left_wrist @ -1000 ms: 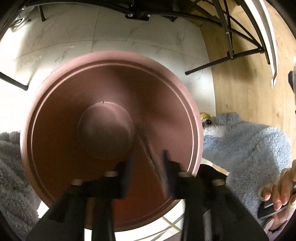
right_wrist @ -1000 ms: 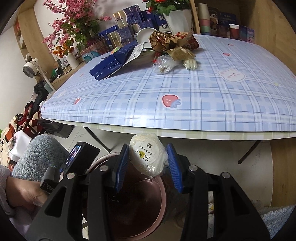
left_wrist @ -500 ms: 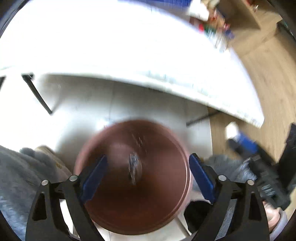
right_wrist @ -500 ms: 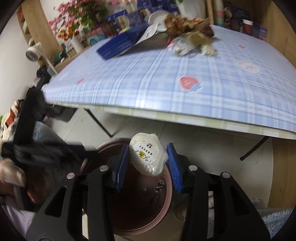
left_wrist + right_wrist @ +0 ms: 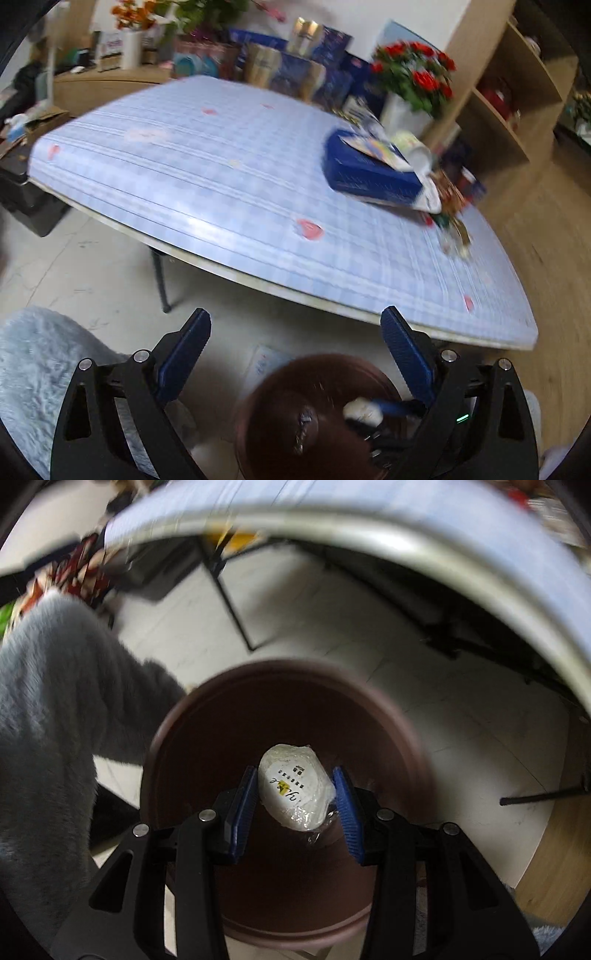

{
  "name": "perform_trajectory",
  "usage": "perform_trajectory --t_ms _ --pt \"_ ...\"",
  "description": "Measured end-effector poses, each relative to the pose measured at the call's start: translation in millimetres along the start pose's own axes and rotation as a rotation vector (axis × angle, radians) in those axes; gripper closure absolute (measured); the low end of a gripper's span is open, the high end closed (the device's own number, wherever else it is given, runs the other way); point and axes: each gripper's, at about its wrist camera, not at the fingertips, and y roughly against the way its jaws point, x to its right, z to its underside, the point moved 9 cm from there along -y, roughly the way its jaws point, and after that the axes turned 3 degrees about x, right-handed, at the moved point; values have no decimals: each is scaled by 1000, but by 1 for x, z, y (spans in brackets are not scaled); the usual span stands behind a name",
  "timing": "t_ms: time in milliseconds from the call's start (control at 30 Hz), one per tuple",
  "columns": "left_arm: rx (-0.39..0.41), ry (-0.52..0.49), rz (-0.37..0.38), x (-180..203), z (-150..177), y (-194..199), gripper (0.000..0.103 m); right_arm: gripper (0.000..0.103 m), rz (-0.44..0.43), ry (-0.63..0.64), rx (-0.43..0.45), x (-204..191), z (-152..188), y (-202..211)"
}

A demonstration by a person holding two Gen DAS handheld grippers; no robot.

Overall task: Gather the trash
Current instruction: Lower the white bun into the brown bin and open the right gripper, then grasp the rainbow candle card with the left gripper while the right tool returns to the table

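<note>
A second on, the left gripper has lifted away from the brown bin and now faces the blue-checked table, its jaws spread wide with nothing between them, while the right gripper has swung from table level to point down into the bin. Its blue pads are clamped on a white wrapped ball of trash, held above the bin's open mouth. A shiny scrap lies inside the bin. More trash, a crumpled heap, sits near the table's right edge beside a dark blue box. A fluffy grey sleeve fills the left.
</note>
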Motion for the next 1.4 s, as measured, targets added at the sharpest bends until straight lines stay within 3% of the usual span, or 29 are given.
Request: perform_trajectory --t_ms 267,467,567,767,900,1200,1400 --pt "-37 57 -39 -30 7 -9 12 59 -2 21 -166 -12 3 -60" --pt "-57 150 -65 -51 8 -18 12 57 -41 21 -142 -23 -13 -58" --pt "-55 153 -60 -51 8 -18 12 42 -53 20 -117 -26 -18 -56" --pt "-41 115 -50 -40 7 -15 12 24 -46 37 -2 -27 -35 -29" --pt "-25 109 -48 -35 5 -13 12 8 -14 64 127 -29 -47 2" --pt "-5 135 -30 -29 -1 -7 12 6 149 81 501 -20 -75 108" --pt "20 83 -11 -12 -17 -2 12 6 262 4 648 27 -89 159"
